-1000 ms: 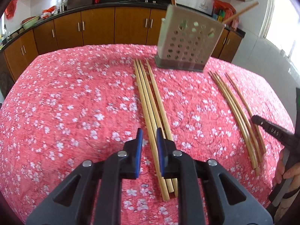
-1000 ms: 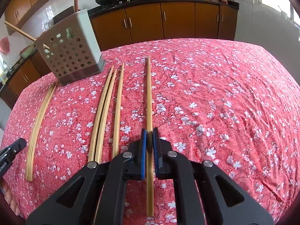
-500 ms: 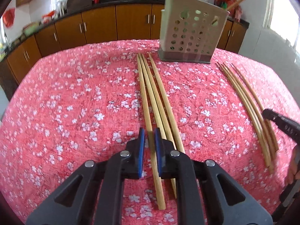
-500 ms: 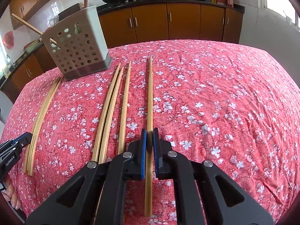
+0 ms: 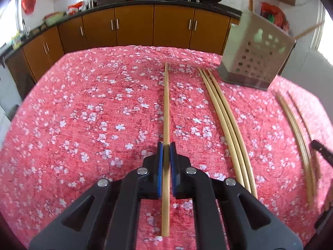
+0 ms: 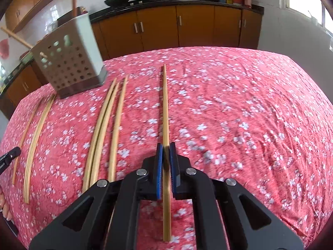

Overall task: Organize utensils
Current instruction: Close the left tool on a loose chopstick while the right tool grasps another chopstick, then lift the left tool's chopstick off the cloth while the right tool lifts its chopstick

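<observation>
My left gripper (image 5: 166, 145) is shut on a bamboo chopstick (image 5: 166, 104), held just above the red flowered cloth. My right gripper (image 6: 165, 145) is shut on another chopstick (image 6: 165, 104), also lifted off the cloth. A perforated grey utensil holder (image 5: 256, 58) with chopsticks standing in it sits at the far side; it also shows in the right wrist view (image 6: 70, 62). Three loose chopsticks (image 5: 226, 120) lie beside my left gripper, and three (image 6: 106, 125) lie left of my right gripper.
The table is covered by a red cloth (image 5: 83, 114) with white blossoms. More chopsticks (image 5: 295, 129) lie at the right of the left view and at the far left of the right view (image 6: 35, 133). Brown kitchen cabinets (image 5: 135, 27) stand behind the table.
My left gripper closed on one chopstick from the bundle and drew it leftward, apart from the others. My right gripper kept its chopstick and lifted it slightly.
</observation>
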{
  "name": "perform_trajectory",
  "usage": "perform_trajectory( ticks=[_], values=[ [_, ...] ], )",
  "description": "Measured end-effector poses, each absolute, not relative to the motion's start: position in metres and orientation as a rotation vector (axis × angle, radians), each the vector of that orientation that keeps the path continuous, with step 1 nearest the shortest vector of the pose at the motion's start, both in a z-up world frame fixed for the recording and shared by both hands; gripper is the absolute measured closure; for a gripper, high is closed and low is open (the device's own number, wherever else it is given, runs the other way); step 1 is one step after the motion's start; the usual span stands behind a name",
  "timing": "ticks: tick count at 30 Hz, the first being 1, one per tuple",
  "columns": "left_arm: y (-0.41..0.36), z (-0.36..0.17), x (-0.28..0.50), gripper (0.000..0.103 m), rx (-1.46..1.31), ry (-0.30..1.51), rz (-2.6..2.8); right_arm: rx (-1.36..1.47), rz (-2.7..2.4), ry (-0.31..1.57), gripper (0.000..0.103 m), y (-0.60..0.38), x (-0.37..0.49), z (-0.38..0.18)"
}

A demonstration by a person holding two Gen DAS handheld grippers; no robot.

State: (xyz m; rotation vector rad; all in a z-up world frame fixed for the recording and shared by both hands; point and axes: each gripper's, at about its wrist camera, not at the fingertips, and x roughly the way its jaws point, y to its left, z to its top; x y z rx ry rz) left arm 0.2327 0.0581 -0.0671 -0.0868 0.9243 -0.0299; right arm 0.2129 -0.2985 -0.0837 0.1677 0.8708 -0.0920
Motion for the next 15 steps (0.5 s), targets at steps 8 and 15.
perform_trajectory(
  ticks=[8,15],
  values=[
    [0.069,-0.0659,0.2322,0.094,-0.151,0.922,-0.056,0.158,-0.098,0.873,0.095,-0.2986,0.2126,-0.0848],
    [0.0677,-0.0661,0.2296,0.094,-0.157,0.921,-0.058,0.158,-0.098,0.873,0.095,-0.2987,0.2129,-0.0848]
  ],
)
